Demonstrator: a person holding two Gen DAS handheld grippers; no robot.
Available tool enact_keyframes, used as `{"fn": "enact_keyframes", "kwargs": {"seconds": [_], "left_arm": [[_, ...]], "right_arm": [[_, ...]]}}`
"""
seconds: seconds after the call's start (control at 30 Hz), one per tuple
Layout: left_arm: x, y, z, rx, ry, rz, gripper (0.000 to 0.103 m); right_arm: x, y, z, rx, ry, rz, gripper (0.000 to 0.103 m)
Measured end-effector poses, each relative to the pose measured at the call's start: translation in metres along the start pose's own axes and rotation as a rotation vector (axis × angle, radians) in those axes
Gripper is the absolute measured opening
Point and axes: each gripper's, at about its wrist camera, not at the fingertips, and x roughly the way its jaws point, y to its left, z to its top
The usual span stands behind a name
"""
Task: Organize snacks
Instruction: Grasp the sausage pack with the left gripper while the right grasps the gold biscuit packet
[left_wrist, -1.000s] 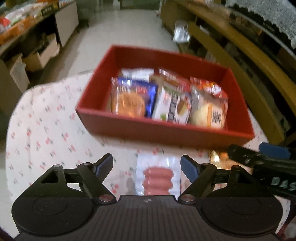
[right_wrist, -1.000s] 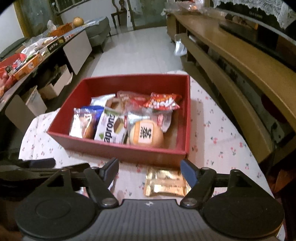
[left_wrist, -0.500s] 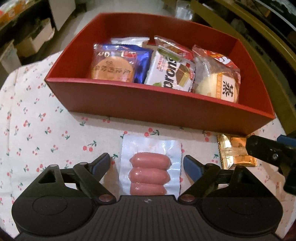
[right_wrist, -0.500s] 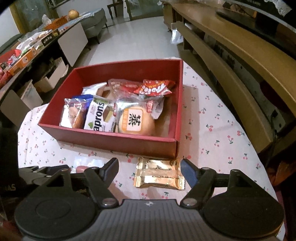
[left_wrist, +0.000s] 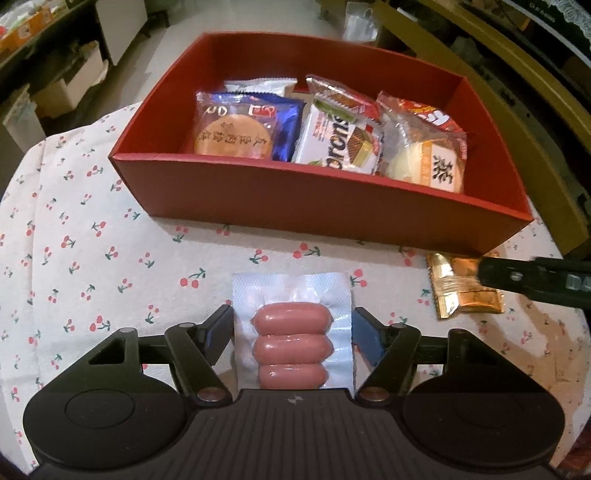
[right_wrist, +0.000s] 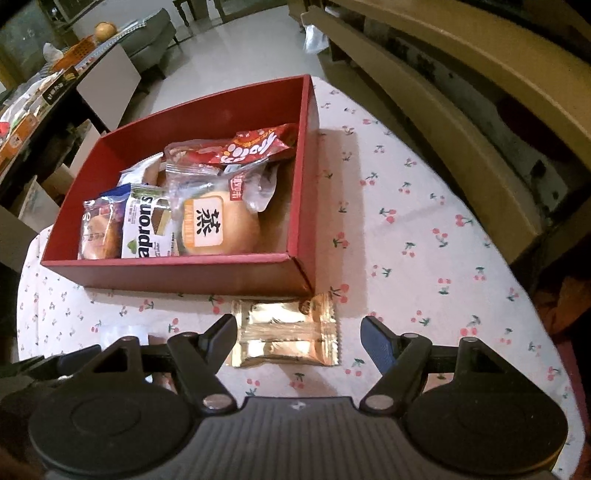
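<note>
The left gripper (left_wrist: 292, 325) is spread wide with the sausage pack (left_wrist: 291, 334) lying flat between its fingers, long axis toward 12 o'clock and both edges nearly at the pads, so this hand looks closest to closing. The right gripper (right_wrist: 298, 332) is likewise wide apart, and the gold packet (right_wrist: 286, 334) sits crosswise between its fingers, hard by the left one. Both packs rest on the cherry-print tablecloth (left_wrist: 92, 258), with the red box (left_wrist: 321, 206) of snacks just beyond at 12 o'clock, then the pale floor (right_wrist: 240, 48) and wooden bench (right_wrist: 461, 92).
</note>
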Motion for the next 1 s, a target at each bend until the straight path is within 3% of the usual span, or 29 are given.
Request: {"fn": "enact_keyframes", "kwargs": {"seconds": [0.3,0.43,0.57,0.6,0.67,0.77,0.87,1.0], "left_arm": [[0.007,0.002,0.002,0.001,0.027,-0.009,0.075],[0.010,0.006,0.003,-0.010,0.037,-0.010,0.075],[0.009,0.012,0.001,-0.014,0.043,-0.004,0.075],[0.009,0.013,0.000,-0.014,0.044,-0.003,0.075],[0.009,0.015,0.001,-0.020,0.045,-0.004,0.075],[0.007,0.016,0.001,-0.014,0.042,-0.007,0.075],[0.008,0.016,0.001,-0.017,0.044,-0.005,0.075],[0.010,0.014,0.002,-0.007,0.050,-0.004,0.075]], "right_arm": [[0.029,0.017,0.007,-0.089,0.008,-0.044,0.083],[0.026,0.025,-0.005,-0.144,0.050,-0.016,0.083],[0.007,0.023,-0.028,-0.109,0.157,0.154,0.083],[-0.001,0.023,-0.031,-0.109,0.149,0.183,0.082],[-0.017,0.023,-0.034,-0.137,0.090,0.165,0.082],[-0.020,0.027,-0.028,-0.217,0.013,0.056,0.082],[-0.001,0.038,-0.016,-0.297,0.014,-0.006,0.082],[0.019,0.051,-0.011,-0.387,0.058,0.000,0.082]]}}
